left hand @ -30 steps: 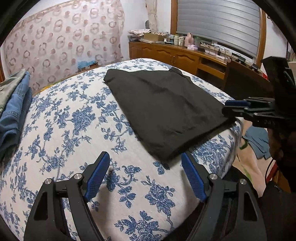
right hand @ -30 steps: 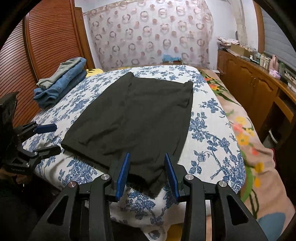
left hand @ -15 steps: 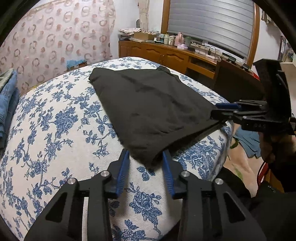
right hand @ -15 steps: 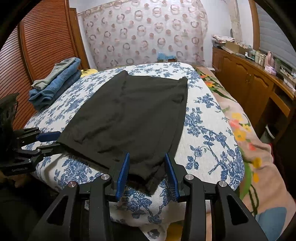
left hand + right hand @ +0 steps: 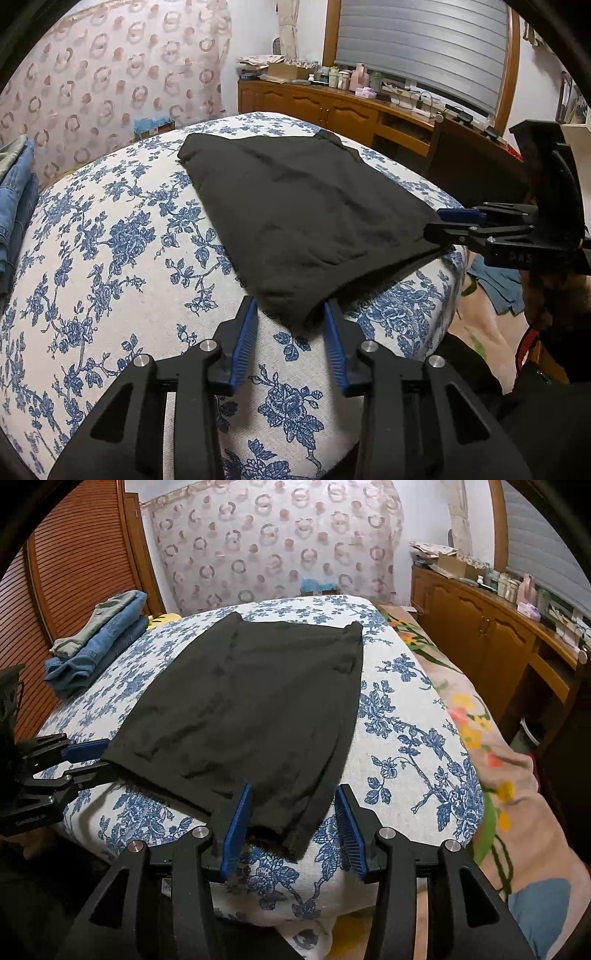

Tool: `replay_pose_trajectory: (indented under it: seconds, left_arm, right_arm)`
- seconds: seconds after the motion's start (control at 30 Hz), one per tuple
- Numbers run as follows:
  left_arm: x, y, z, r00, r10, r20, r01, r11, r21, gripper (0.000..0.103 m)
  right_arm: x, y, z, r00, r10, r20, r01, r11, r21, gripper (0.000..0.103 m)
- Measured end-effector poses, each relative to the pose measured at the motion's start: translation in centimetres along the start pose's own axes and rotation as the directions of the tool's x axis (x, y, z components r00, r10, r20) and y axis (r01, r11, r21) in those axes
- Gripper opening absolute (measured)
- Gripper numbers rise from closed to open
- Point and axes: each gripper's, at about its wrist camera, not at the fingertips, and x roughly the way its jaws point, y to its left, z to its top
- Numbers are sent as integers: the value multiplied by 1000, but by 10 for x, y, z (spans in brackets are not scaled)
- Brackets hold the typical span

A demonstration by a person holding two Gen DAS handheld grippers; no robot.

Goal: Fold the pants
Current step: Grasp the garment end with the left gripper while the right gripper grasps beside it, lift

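Black pants (image 5: 295, 206) (image 5: 258, 701) lie flat on the bed's blue-flowered cover (image 5: 110, 258), one narrow end at the bed's near edge. My left gripper (image 5: 290, 306) is shut on that end's left corner, and the bunched cloth fills the gap between its blue pads. The right wrist view shows it from the side (image 5: 96, 758), with the corner pinched between its fingers. My right gripper (image 5: 293, 790) straddles the right corner; its jaws are opening, and the cloth lies between the pads with a small gap on the right. In the left wrist view it (image 5: 441, 223) sits at that corner.
A stack of folded jeans (image 5: 99, 642) sits at the bed's far left beside a louvred wooden door (image 5: 74, 572). A wooden cabinet (image 5: 332, 107) crowded with bottles runs along the right wall. A flowered blanket (image 5: 480, 738) covers the bed's right side.
My left gripper came up to the pants' left corner and closed on it from wide open. The right gripper's pads have spread slightly apart around the right corner.
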Motion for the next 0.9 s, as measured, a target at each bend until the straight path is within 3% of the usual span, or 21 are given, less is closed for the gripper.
replay_pose_trajectory:
  seconds: [0.13,0.33,0.37,0.4,0.47,0.7,0.9]
  left_arm:
    - [2,1,3,1000,4,-2,-4,1000,-1,37]
    - [3,1,7,1000,12,6,-13,1000,6,36]
    - [3,1,7,1000,13,9,-13,1000,5,28]
    - [3,1,8,1000,15,13,-15,1000,1,17]
    - [0,2,12,999,30,22,-30,999,-15,10]
    - [-38,-1,32,990,49,135,-48,999,-9,9]
    - [-80,-1,52,968,69,241,-70,998,-5,8]
  right_arm:
    - [-3,-1,-3,999,35,3,-35,999,-2,46]
    - [-2,-4,-4,994,105,0,-105,994,14,21]
    - [-2,-4,-4,994,112,2,-112,994,16,16]
    - [-2,-5,-4,993,117,5,-118,993,21,15]
    - [-1,-6,-3,992,129,13,-130,991,29,12]
    - [-27,-5,14,982,143,123,-145,989,4,10]
    - [-61,1,38,957,179,226,-175,984,-39,10]
